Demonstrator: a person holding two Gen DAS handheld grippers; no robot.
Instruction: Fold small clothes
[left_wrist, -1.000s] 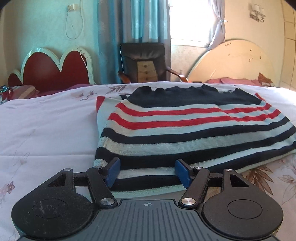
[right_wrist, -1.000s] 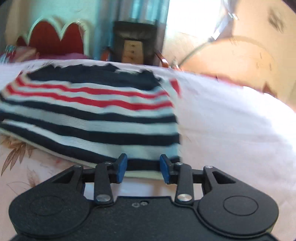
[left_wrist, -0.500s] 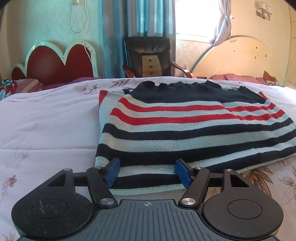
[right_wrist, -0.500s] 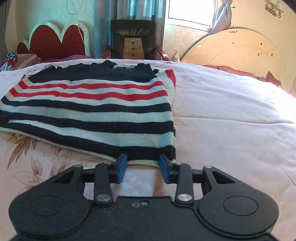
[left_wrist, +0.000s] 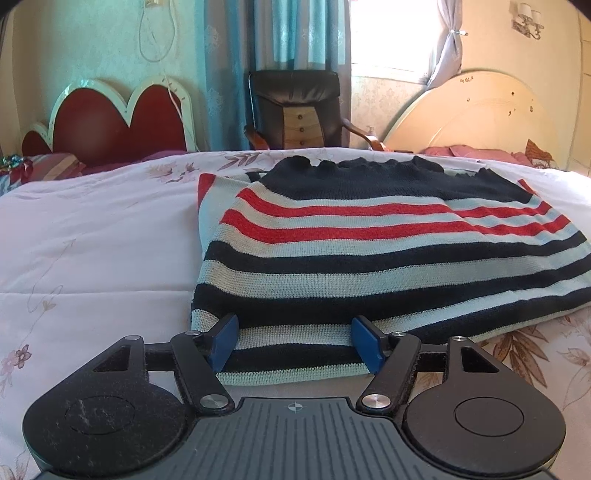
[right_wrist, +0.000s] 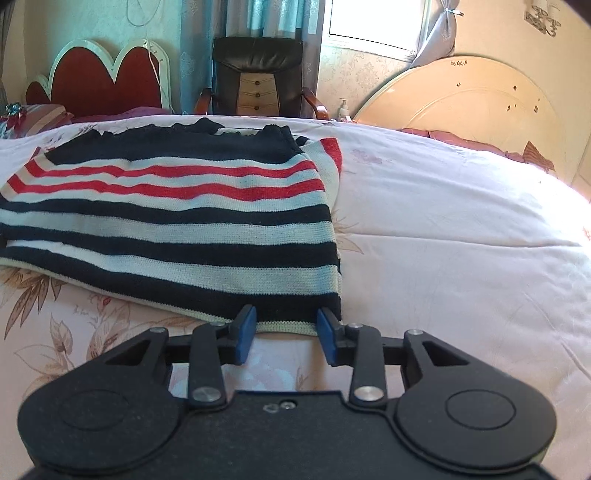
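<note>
A knitted sweater (left_wrist: 369, 251) with navy, pale and red stripes lies flat on the bed, folded to a rectangle, its navy top edge at the far side. My left gripper (left_wrist: 295, 339) is open wide over the near left corner of the hem, and flat fabric lies between its blue pads without being pinched. In the right wrist view the same sweater (right_wrist: 177, 221) fills the left half. My right gripper (right_wrist: 286, 330) is open at the near right corner, with the pale hem edge just between its fingertips.
A pale floral quilt (right_wrist: 461, 240) covers the bed to either side of the sweater. Behind the bed stand a red scalloped headboard (left_wrist: 107, 122), a dark chair (left_wrist: 295, 107) with a small drawer unit, and a round beige board (left_wrist: 476, 114). Pillows lie at the far left.
The right wrist view was blurred by motion a second ago and is steady now. Both grippers stay at the hem with the same openings; the sweater has not moved.
</note>
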